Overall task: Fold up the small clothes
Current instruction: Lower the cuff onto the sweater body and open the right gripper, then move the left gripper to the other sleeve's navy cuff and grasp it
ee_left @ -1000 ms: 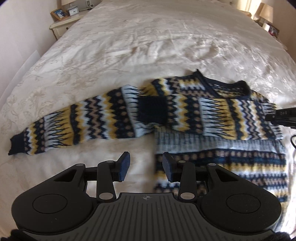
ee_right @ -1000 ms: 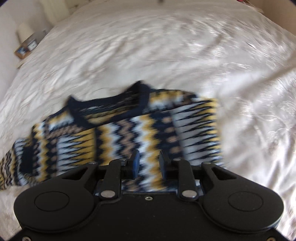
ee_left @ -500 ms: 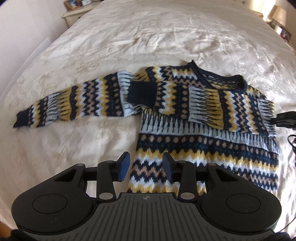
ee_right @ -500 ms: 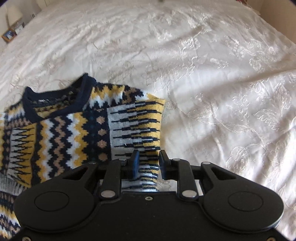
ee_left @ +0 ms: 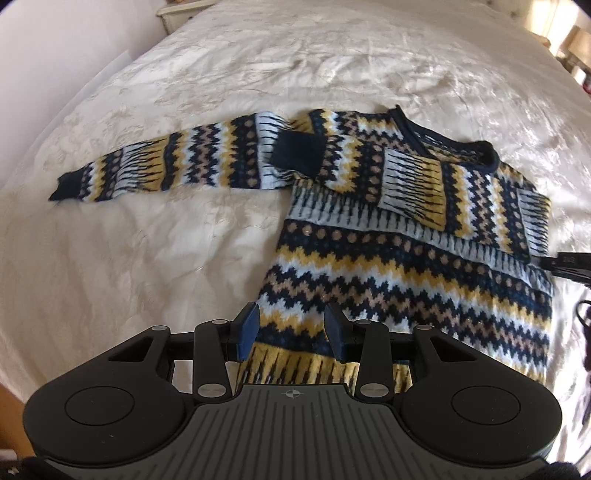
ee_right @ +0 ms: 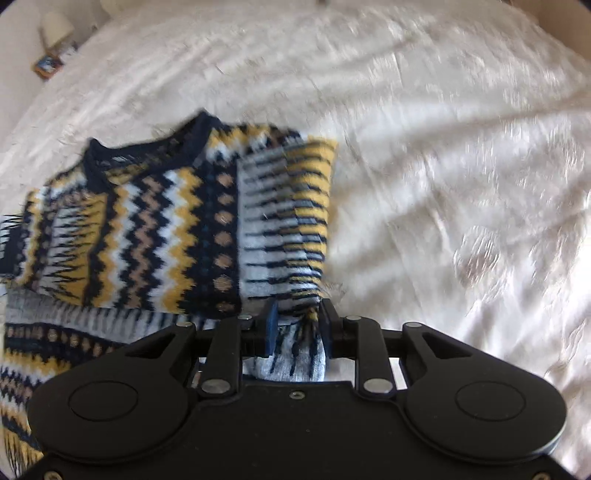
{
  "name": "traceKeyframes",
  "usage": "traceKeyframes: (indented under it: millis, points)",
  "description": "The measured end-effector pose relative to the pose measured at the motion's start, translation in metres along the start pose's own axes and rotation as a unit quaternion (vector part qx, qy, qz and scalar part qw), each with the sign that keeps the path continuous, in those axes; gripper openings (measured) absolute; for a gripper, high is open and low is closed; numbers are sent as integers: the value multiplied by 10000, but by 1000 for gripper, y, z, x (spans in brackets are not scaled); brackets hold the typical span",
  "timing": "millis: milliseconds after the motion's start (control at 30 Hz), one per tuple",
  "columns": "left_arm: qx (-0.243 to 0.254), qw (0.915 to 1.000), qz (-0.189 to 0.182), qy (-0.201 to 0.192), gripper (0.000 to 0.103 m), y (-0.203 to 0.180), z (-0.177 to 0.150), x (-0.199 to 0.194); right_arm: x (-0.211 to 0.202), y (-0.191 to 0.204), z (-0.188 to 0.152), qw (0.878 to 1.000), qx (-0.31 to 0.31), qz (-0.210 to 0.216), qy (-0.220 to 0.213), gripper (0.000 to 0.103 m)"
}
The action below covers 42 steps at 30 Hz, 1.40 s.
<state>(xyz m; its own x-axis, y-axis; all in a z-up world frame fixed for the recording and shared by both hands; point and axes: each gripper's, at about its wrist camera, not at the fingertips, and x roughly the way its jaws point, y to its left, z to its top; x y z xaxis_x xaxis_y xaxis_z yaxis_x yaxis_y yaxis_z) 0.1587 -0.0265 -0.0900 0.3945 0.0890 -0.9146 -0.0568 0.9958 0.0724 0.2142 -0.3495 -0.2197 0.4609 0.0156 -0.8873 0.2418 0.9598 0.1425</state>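
Gaping left gripper (ee_left: 291, 328) above sweater (ee_left: 406, 266) hem (right gripper (ee_right: 295, 328) pinching sleeve fold)

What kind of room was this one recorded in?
Most likely a bedroom. A patterned sweater lies on a wide bed under a cream embroidered bedspread, and a lamp stands at the bedside.

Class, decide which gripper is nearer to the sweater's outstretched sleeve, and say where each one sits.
Left. The left gripper hovers open over the hem, beside the outstretched sleeve. The right gripper grips the sweater at its opposite side.
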Motion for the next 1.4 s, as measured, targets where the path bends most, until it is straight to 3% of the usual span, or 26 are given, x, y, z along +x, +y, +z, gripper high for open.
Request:
traceKeyframes:
  millis: [200,267,467,667,800,1033,1133,1400]
  points:
    - [-198,9996,166,-145,38,8,-7,-11,-39,19,-11,9975,-443,300,-462,41]
    - [-223,9993,205,-236,38,10,-8,-16,-48,29,-19,9961,-580,414,-515,51]
    - [-412,9983,217,-346,38,21,-15,-24,-64,58,-53,9918,-863,869,-368,75]
    - [-655,9962,319,-475,38,47,-19,-25,-76,81,-81,9887,-980,1117,-207,80]
    - [-935,9930,312,-652,38,80,-10,-21,-88,96,-87,9864,-1106,1192,-255,84]
    - [-1263,9886,120,-814,38,151,13,0,-107,135,-82,9841,-1162,1279,-402,103]
    - [-1512,9853,-71,-789,38,188,25,14,-111,154,-80,9823,-1149,1414,-427,102]
    - [-1821,9810,-87,-666,39,264,52,58,-115,207,-85,9822,-1153,1323,-665,102]
